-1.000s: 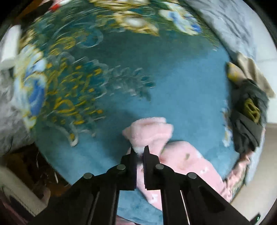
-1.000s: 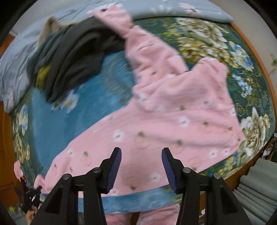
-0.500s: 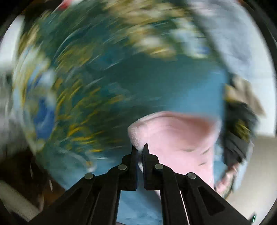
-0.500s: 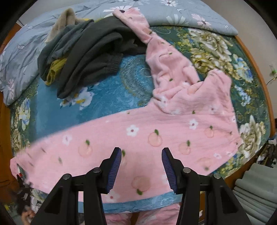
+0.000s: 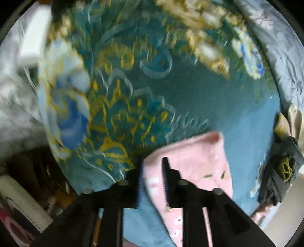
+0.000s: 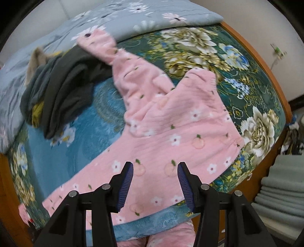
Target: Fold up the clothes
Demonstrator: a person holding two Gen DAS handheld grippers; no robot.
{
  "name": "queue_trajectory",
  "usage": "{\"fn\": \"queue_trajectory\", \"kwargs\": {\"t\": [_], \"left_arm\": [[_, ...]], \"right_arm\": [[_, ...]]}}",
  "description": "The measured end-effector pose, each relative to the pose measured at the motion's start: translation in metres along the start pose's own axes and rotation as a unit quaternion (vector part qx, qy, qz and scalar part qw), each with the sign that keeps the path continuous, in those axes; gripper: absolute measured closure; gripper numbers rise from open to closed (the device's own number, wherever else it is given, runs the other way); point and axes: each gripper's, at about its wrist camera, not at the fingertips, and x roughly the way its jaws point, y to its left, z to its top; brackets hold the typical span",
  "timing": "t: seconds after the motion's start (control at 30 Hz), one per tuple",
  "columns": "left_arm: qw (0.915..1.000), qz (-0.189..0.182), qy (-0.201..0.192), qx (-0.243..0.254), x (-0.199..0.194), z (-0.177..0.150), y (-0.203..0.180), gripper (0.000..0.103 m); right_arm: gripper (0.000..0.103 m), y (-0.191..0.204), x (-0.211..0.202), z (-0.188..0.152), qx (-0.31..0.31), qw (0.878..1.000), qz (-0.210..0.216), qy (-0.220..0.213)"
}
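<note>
Pink fleece, printed with small white flowers and peaches, makes up the pink garment [image 6: 171,133] that lies spread across the bed [image 6: 256,62]. Its long leg runs from the lower left toward the middle in the right wrist view, while a second part reaches up toward the top of the frame, its end resting over a heap of dark clothes [image 6: 62,95]. That heap sits on the teal, flower-patterned bedspread [image 6: 98,117], close to a grey-blue floral quilt [image 6: 133,17] at the far side of the bed.

The right claw [image 6: 155,182] hangs above the garment's lower edge with its jaws standing apart and nothing caught between them; its blue ribbed pads [image 6: 125,182] are clear of the cloth.

The left claw [image 5: 152,178] is over one end of the pink garment [image 5: 191,157], near the edge of the bed. Its jaws are opening, with the cloth's hem showing in the gap between them, and the pads do not appear to press on it. This view is blurred. At its right edge the dark clothes [image 5: 279,174] lie well apart from the claw.
</note>
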Motion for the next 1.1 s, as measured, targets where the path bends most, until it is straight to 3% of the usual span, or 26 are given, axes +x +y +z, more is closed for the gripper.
{"fn": "queue_trajectory", "kwargs": {"t": [0.17,0.23,0.37,0.5,0.7,0.93,1.1], "left_arm": [[0.9973,0.024,-0.037,0.059,-0.035,-0.017,-0.044,0.065],[0.9956,0.022,-0.039,0.083,-0.046,-0.026,-0.066,0.063],[0.9899,-0.012,-0.036,0.137,-0.057,-0.077,-0.139,0.057],[0.9785,-0.016,-0.046,0.2,-0.077,-0.124,-0.222,0.057],[0.9727,-0.055,-0.056,0.218,-0.103,-0.173,-0.29,0.051],[0.9766,-0.028,-0.083,0.197,-0.115,-0.186,-0.289,0.051],[0.982,-0.002,-0.092,0.165,-0.12,-0.181,-0.273,0.051]], "right_arm": [[0.051,-0.015,0.017,0.033,0.01,1.0,0.014,0.002],[0.051,-0.019,0.027,0.048,0.009,1.0,0.021,0.005],[0.049,-0.014,0.053,0.089,-0.019,0.999,0.039,0.013],[0.049,0.01,0.078,0.138,-0.054,0.996,0.07,0.013],[0.049,0.071,0.108,0.228,-0.1,0.987,0.123,-0.006],[0.049,0.181,0.132,0.305,-0.162,0.972,0.165,-0.03],[0.049,0.245,0.153,0.33,-0.209,0.969,0.126,-0.043]]}}
